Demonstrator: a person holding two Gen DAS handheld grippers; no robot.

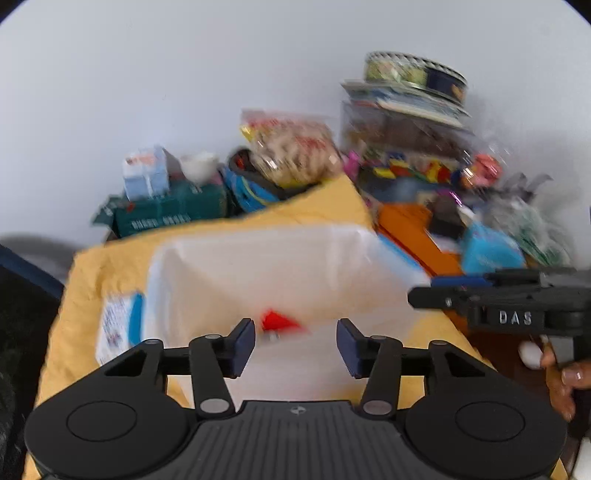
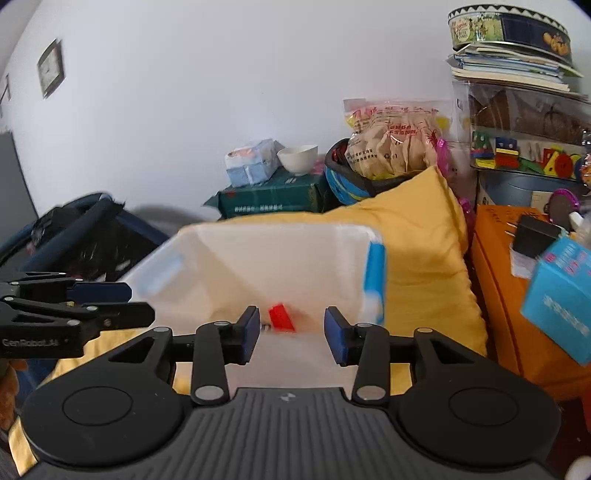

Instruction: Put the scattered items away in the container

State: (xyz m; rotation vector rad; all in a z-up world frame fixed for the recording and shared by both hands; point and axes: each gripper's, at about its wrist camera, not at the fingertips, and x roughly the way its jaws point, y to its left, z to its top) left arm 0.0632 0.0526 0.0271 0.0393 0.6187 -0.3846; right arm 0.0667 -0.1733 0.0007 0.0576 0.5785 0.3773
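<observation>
Left gripper (image 1: 295, 343): fingers apart, empty, above white container (image 1: 280, 266) | Right gripper (image 2: 290, 334): likewise parted, empty | Red item (image 2: 281, 316): inside container, apparently deposited.

Right hand-held gripper (image 2: 289, 334) spread, empty, above white container (image 2: 258, 266); red item (image 2: 280, 316) inside; yellow cloth (image 2: 424, 236) beneath.

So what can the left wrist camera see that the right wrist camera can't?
Only the left wrist view shows the person's hand holding the right gripper. Only the right wrist view shows the wall clock and the left gripper from the side. Both show the white container on the yellow cloth, a red item inside it, and the cookie tin.
</observation>
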